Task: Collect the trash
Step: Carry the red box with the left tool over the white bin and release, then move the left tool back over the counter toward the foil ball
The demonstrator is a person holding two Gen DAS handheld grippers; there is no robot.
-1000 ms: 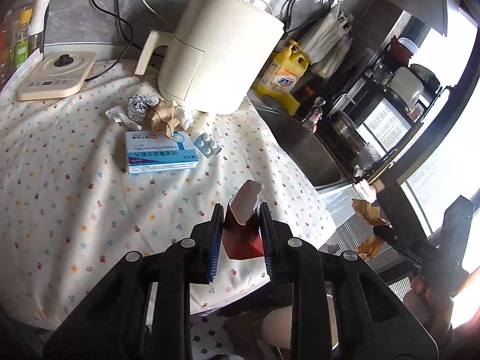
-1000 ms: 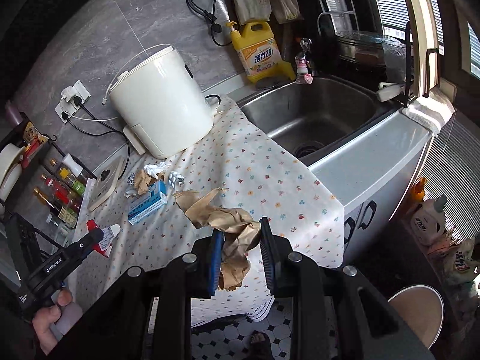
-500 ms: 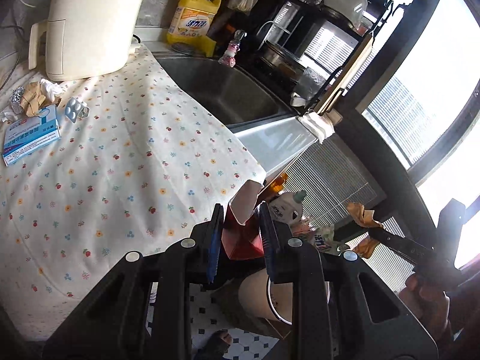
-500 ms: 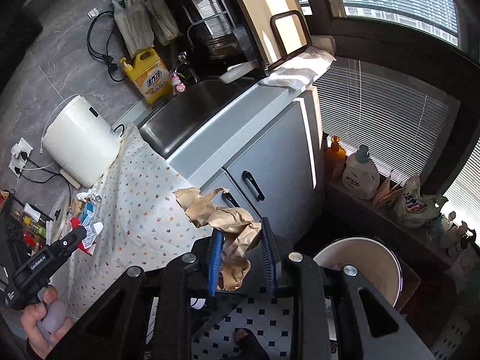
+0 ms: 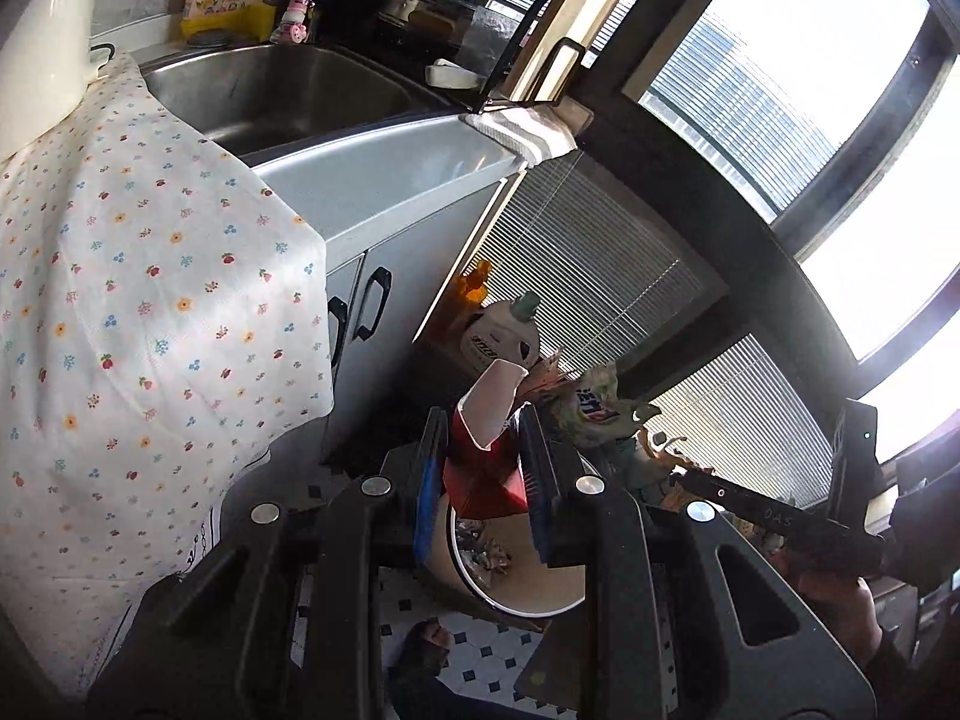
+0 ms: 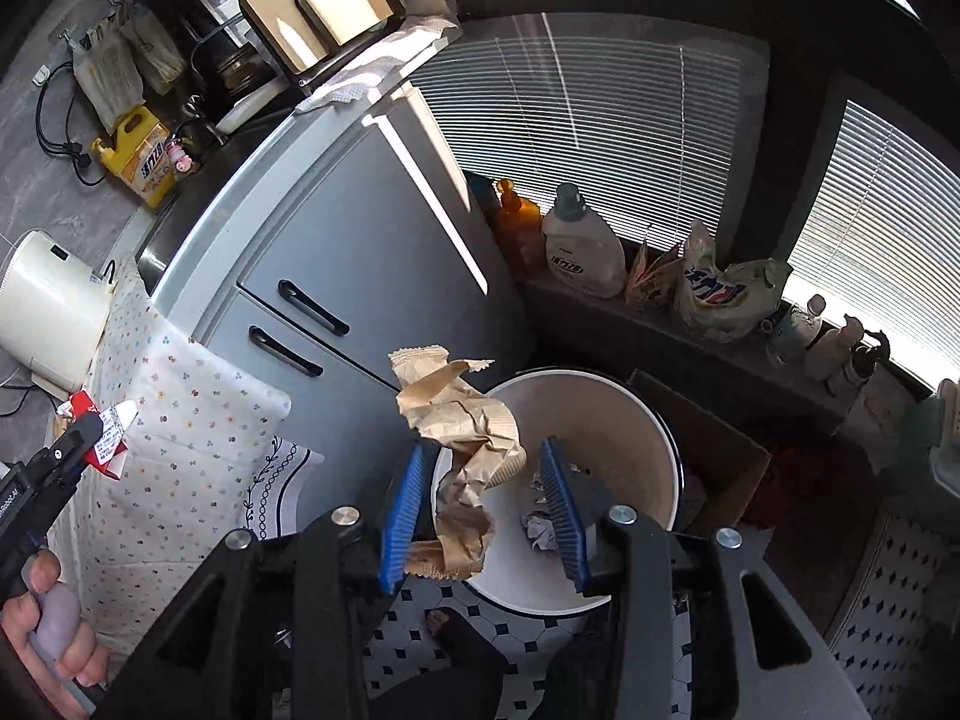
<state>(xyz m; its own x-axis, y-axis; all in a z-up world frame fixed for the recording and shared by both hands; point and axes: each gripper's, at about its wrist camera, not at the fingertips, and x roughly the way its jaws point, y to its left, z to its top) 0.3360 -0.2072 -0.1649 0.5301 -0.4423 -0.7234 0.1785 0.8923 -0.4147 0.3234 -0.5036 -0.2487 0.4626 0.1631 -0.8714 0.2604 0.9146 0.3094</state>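
Looking along the left gripper (image 5: 483,468), its jaws are clamped on a red carton (image 5: 483,462) above the white bin (image 5: 528,591). In the right view, the right gripper (image 6: 485,510) has just been opening its jaws; the crumpled brown paper (image 6: 465,450) hangs between them over the bin's rim (image 6: 660,420).

Both wrist views are directed steeply downward, close above the waste bin (image 6: 606,408), which is shared, as, apparently, is the cabinet (image 5: 384,252).

"DAS" hand-written on right claw's arm (image 5: 774,515) | yellow jug (image 6: 143,162) and other labels: print unreadable
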